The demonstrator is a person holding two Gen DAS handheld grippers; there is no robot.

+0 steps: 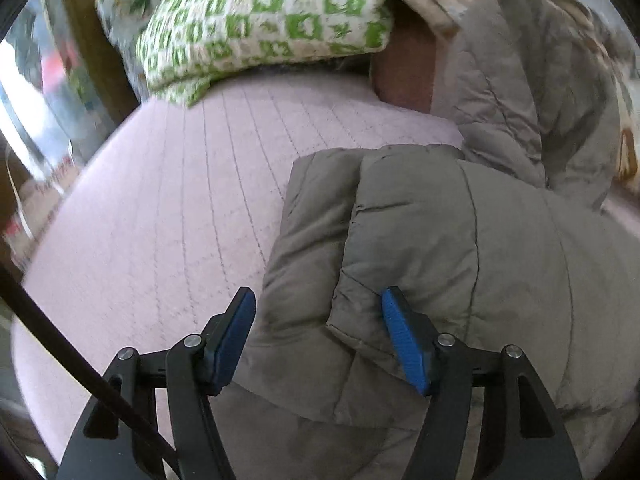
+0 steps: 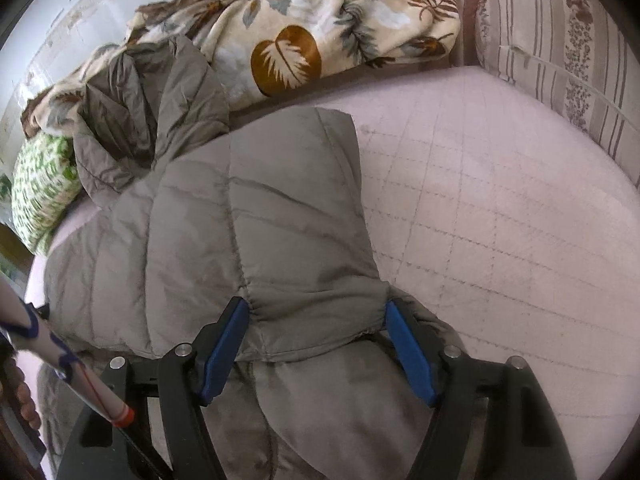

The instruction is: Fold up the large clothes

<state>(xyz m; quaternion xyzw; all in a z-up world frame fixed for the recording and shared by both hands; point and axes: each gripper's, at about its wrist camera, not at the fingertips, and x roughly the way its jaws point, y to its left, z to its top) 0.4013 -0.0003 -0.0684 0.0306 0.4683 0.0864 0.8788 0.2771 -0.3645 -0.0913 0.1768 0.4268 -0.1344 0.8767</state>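
Observation:
A grey-brown quilted puffer jacket (image 1: 460, 240) lies on the pink quilted bed cover (image 1: 180, 208), with a sleeve folded over its body and its hood (image 1: 520, 92) bunched toward the far side. My left gripper (image 1: 316, 340) stands open over the folded sleeve's near edge. Its right pad (image 1: 404, 344) rests against the fabric, while the left pad hangs free above the cover. My right gripper (image 2: 316, 348) is open wide, and the end of the other folded part of the jacket (image 2: 260, 208) lies between its fingers without being pinched.
A green-and-white patterned pillow (image 1: 260, 20) lies at the far side of the bed. A leaf-print blanket (image 2: 320, 28) is heaped behind the hood. A striped cushion (image 2: 560, 40) stands at the right. A hand (image 2: 28, 404) and a strap show at the lower left.

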